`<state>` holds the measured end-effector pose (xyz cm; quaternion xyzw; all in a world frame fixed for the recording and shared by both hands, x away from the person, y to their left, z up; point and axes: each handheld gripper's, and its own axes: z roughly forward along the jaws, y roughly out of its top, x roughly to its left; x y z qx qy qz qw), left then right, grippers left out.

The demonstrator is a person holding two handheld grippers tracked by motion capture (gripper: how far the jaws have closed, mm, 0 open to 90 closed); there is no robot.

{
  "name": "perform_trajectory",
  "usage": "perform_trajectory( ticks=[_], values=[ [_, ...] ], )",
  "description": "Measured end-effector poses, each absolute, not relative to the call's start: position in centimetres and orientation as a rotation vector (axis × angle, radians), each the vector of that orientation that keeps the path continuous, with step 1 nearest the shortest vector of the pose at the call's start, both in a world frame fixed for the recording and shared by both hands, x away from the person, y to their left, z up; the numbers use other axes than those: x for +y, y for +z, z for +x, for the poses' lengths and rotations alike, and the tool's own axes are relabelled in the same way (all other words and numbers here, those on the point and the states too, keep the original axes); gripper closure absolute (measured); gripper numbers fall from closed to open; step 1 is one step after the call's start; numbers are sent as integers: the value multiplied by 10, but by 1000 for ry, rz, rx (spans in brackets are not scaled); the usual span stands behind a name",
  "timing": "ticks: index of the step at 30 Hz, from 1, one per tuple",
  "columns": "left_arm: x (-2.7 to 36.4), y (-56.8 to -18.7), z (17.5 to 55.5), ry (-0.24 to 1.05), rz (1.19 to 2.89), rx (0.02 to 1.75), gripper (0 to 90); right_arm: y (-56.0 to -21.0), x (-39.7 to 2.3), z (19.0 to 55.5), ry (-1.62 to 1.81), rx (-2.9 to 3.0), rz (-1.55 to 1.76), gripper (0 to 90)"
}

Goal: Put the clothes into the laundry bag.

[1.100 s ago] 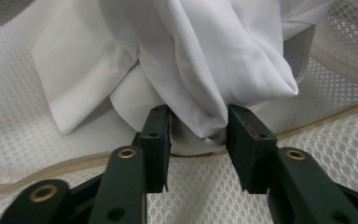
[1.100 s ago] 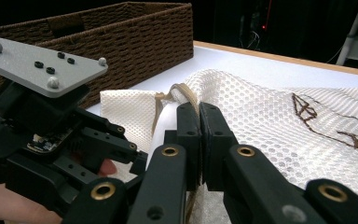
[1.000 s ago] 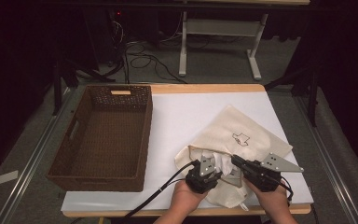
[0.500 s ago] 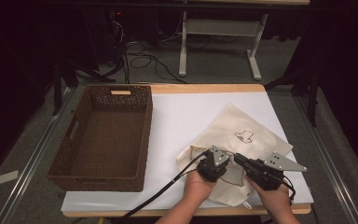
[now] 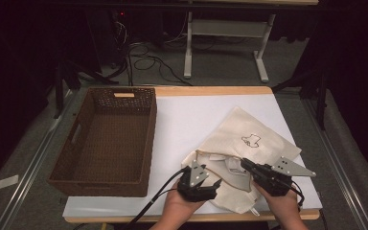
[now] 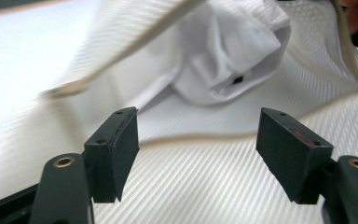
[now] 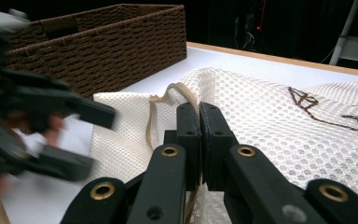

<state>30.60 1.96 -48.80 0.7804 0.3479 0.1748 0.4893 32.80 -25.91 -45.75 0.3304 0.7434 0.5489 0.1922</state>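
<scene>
Your right gripper clamps the mesh bag's rim; your left gripper, jaws just opened and empty, faces its mouth.

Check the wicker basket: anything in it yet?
Empty. The high view shows the wicker basket with only its bare woven floor; the mesh bag lies on the table.

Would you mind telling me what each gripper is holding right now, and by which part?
The right gripper is shut on the mesh bag at its beige-trimmed opening edge. The left gripper holds nothing; its jaws have just been opening.
</scene>
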Motion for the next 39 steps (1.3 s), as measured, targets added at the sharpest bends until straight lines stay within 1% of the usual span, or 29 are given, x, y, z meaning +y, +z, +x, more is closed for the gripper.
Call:
perform_trajectory(
  ticks=[3,5,7,11,15,18,23,25,27,29,30,32,35,39],
  values=[
    [46,-484,297,480,1901,857,331,-457,-259,327,1531,2089,920,888],
    [56,-488,298,511,1900,878,341,-456,-258,325,1513,2096,908,888],
    [63,-496,300,500,1880,915,340,-456,-258,324,1493,2110,891,888],
    [62,-501,304,503,1888,928,340,-463,-253,323,1394,2202,856,885],
    [62,-501,307,522,1876,940,339,-483,-241,329,1241,2381,881,874],
    [64,-501,308,552,1872,963,362,-497,-235,334,1100,2447,899,876],
    [65,-501,314,594,1869,960,365,-505,-243,337,949,2470,946,881],
    [64,-504,321,594,1877,966,385,-506,-250,338,937,2458,984,883],
    [61,-507,328,590,1897,967,425,-508,-256,339,944,2445,1019,884],
    [58,-510,332,574,1917,961,514,-507,-261,339,923,2435,1039,884],
    [58,-511,333,573,1926,955,606,-507,-262,340,916,2425,1036,884],
    [60,-514,335,543,1926,973,824,-507,-265,341,905,2414,1040,884],
    [63,-514,330,513,1939,974,849,-508,-268,346,905,2386,1059,884],
    [58,-512,307,438,1967,931,848,-507,-273,358,882,2353,1073,883]
  ],
)
